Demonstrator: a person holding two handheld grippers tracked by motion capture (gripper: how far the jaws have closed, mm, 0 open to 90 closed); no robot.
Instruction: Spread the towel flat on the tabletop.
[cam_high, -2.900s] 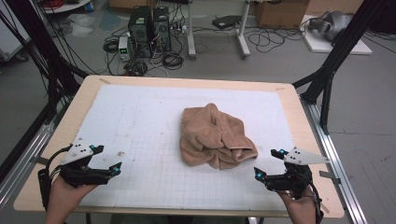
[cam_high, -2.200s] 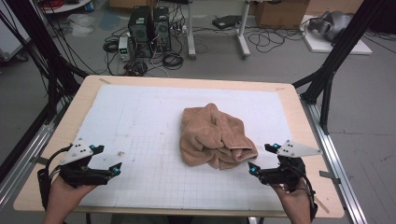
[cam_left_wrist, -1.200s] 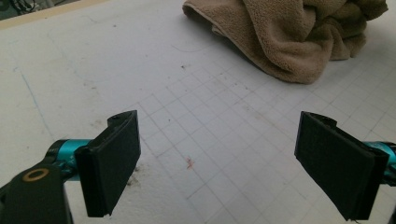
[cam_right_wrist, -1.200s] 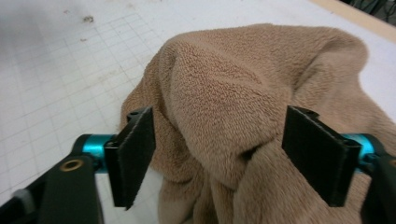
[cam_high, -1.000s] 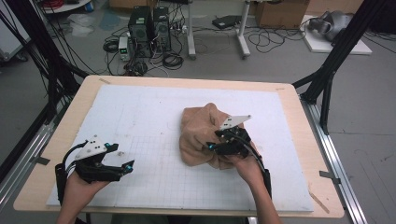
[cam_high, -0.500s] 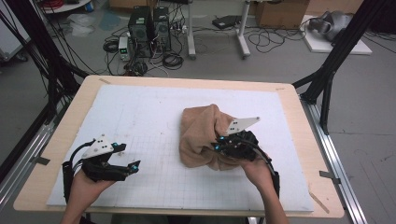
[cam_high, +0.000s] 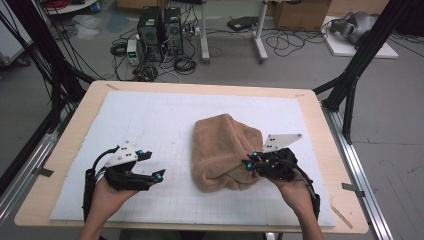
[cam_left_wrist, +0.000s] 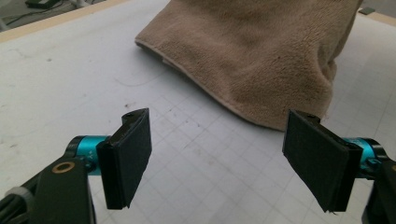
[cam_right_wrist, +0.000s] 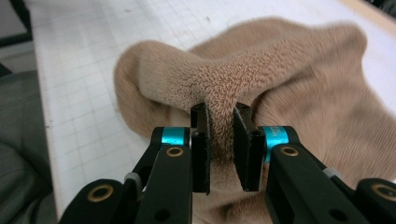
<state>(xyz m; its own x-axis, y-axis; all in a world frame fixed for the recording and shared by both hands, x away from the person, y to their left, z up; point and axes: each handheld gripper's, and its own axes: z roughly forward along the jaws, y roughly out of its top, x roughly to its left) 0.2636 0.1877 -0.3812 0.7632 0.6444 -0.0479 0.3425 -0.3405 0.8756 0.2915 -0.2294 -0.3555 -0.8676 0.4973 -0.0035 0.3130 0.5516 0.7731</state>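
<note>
Right gripper (cam_right_wrist: 219, 140) pinched on a fold of the tan towel (cam_high: 225, 150) mid-mat — lift step underway. Left gripper (cam_left_wrist: 219, 154) wide open, empty, just short of the towel's edge — next, close it on that hem to spread it out.

The right gripper (cam_high: 249, 164) came in from the table's near right corner to the towel (cam_high: 222, 150) and closed its jaws on a fold of it; in the right gripper view the pads (cam_right_wrist: 201, 135) pinched a ridge of the towel (cam_right_wrist: 280, 93) between them. It then drew that fold toward the right, and the towel, which had been a low crumpled heap, was pulled up and stretched into a taller, smoother shape. The left gripper (cam_high: 152, 167) moved from the near left edge inward toward the towel, its jaws closing a little with nothing between them.
</note>
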